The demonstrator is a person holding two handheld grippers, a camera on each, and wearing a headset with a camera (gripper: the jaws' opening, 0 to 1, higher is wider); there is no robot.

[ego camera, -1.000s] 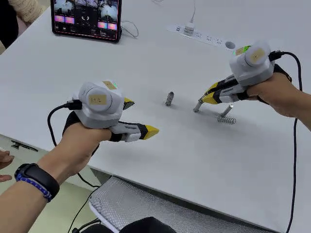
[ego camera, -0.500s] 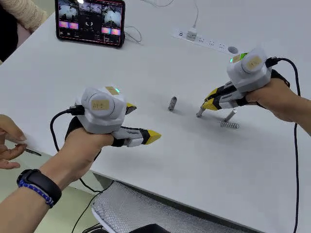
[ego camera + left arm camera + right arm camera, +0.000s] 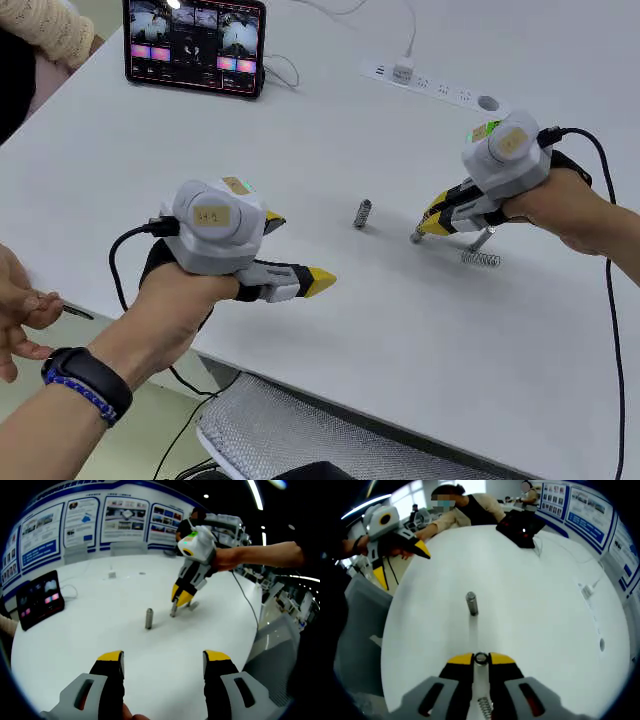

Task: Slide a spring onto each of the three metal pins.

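1. The standing pin (image 3: 362, 213) is upright near the middle of the white table (image 3: 330, 400), with a spring coiled round its shaft. Nothing touches it.
2. At three o'clock from it in the head view, a second pin (image 3: 417, 236) tilts with its lower end on the table. Its upper end is clenched in the right gripper (image 3: 430, 226).
3. In the right gripper view the yellow jaw tips are pressed against this pin's round end (image 3: 480, 658). A coil (image 3: 483, 705) shows lower down between the jaws. That part is blurred, so it is probably a spring on this pin.
4. Further out at three o'clock, a third pin (image 3: 482, 238) leans just beside the right gripper. A loose spring (image 3: 480, 259) lies flat at that pin's six o'clock, just beside its foot.
5. The left gripper (image 3: 300, 249) hovers at eight o'clock from the standing pin, well apart from it. Its jaws are spread wide with nothing between them, as the left gripper view shows.
6. A lit tablet (image 3: 195, 45) sits far off at eleven o'clock on the table.
7. A white power strip (image 3: 440, 88) lies at one o'clock.
8. Another person's hand (image 3: 20, 310) shows at the nine o'clock edge, off the table.
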